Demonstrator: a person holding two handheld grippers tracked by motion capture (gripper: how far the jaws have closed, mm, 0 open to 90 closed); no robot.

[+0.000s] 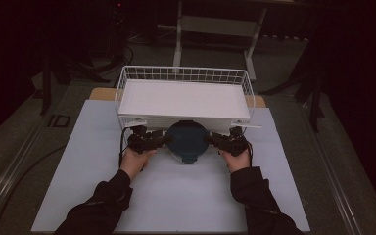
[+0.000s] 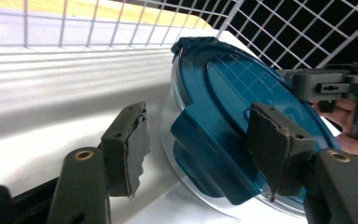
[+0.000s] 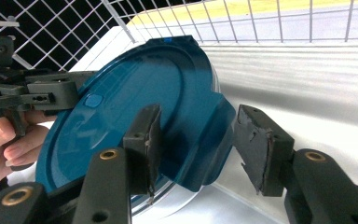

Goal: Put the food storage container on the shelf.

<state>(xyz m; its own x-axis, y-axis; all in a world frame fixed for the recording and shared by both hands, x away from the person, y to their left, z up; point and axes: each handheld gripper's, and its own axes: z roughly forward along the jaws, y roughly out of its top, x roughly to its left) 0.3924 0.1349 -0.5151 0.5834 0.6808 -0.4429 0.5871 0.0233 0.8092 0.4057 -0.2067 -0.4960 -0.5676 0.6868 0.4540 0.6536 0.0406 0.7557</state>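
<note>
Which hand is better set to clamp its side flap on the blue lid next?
Right, narrowly. The right gripper straddles its flap closely on both sides, jaws open, so a small squeeze should catch it. The left gripper also straddles a flap, but one pad stands well off it.

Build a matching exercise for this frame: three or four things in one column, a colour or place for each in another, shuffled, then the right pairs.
Things:
1. lid
2. wire basket
3. left tool
4. right tool

Descriptions:
A. white, standing at the far part of the table
B. at the lid's right flap, pads apart
C. dark teal, on a clear round container
D. at the lid's left flap, pads apart

Pairs: 1-C, 2-A, 3-D, 4-B
</note>
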